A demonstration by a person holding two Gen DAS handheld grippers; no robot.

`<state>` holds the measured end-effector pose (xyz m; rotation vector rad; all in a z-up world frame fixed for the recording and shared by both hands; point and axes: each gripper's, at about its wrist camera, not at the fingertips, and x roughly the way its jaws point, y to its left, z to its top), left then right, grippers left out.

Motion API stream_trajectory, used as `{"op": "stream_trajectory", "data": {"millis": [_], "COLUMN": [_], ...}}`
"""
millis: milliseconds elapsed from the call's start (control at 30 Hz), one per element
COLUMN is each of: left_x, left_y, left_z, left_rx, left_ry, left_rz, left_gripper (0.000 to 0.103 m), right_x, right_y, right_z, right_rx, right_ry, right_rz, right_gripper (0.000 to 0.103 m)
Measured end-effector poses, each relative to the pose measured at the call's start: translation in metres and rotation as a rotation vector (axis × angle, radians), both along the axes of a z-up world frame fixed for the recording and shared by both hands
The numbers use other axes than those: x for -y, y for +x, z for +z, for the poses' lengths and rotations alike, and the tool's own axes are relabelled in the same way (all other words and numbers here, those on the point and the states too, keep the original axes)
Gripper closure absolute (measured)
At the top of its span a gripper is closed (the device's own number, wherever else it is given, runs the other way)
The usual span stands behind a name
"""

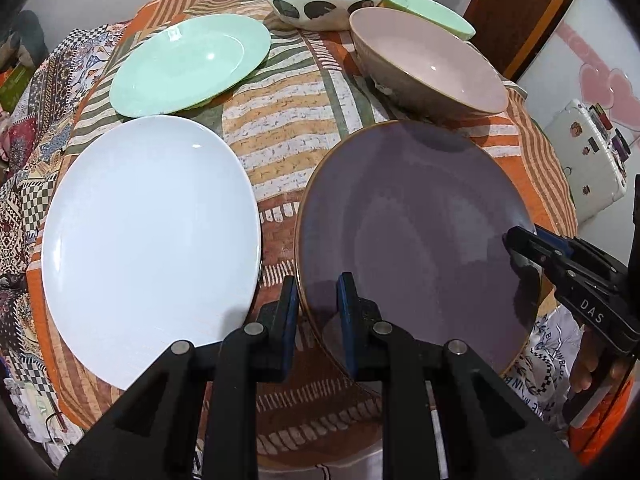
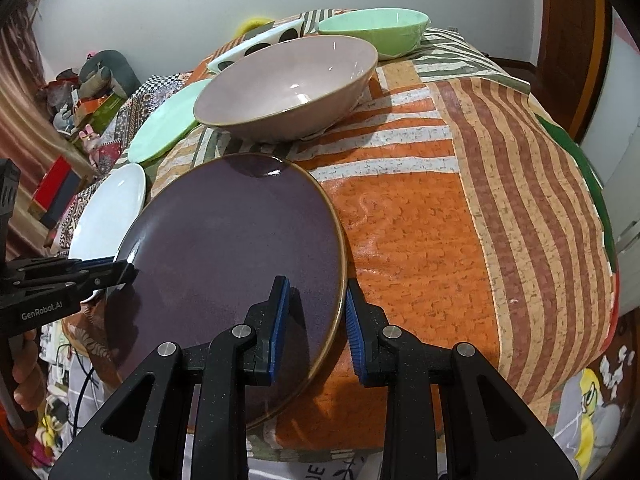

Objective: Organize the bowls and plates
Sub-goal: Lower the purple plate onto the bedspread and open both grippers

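Purple plate (image 1: 416, 236) sits near the front edge of the table, on the striped cloth (image 2: 420, 220), and both grippers have it by the rim. Left gripper (image 1: 318, 304) straddles the plate's near-left edge, one blue pad outside, one over the face, jaws drawn in close on the rim. Right gripper (image 2: 316, 308) does the same on the near-right edge, its pads either side of the gold-trimmed lip, closed down to the rim's thickness. From the left camera you can see the right gripper's tip biting the plate's right side; from the right camera the left one shows at the plate's left edge.

White plate (image 1: 148, 240) lies just left of the purple one, apart from it. Green plate (image 1: 188, 64) is farther back on the left. Pink bowl (image 2: 288, 88) stands just beyond the purple plate, near its far rim. Behind that, a spotted bowl (image 1: 324, 2) and a green bowl (image 2: 376, 30) sit at the far end.

A hand (image 2: 24, 364) grips the left tool's handle.
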<state>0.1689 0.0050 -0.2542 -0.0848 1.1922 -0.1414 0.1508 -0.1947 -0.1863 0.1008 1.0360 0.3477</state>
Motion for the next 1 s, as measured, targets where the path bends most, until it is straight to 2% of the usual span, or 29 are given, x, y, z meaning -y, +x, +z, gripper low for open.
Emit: {"op": "stream_trajectory", "data": {"millis": [400,533,767,833,900,1000], "left_x": [0.002,0.003,-0.003,-0.004,-0.005,-0.01], "left_y": [0.002,-0.005,-0.022,-0.03,-0.038,-0.048], "left_z": [0.0,0.012,0.047,0.06,0.072,0.09], "left_rx": [-0.001,0.036,0.121,0.162,0.203,0.266], "left_ry": [0.003,0.016,-0.01,-0.007,-0.002,0.004], "left_rz": [0.008,-0.002,0.002,-0.003,0.0,0.016], "left_gripper": [0.084,0.084,0.081,0.078,0.068,0.058], "right_x": [-0.003,0.001,0.006,0.006,0.004,-0.002], "right_y": [0.01,0.007,-0.002,-0.005,-0.008,-0.013], "right_z": [0.0,0.008,0.034,0.043,0.053,0.068], "right_rx": [-0.027,-0.009,0.057,0.081,0.109,0.153], "right_ry": [0.001,-0.003,-0.007,-0.005,-0.007,-0.003], "right_rz": [-0.002,-0.012,-0.017,-0.014,-0.009,0.001], "right_gripper": [0.076,0.073,0.072,0.071,0.068,0.061]}}
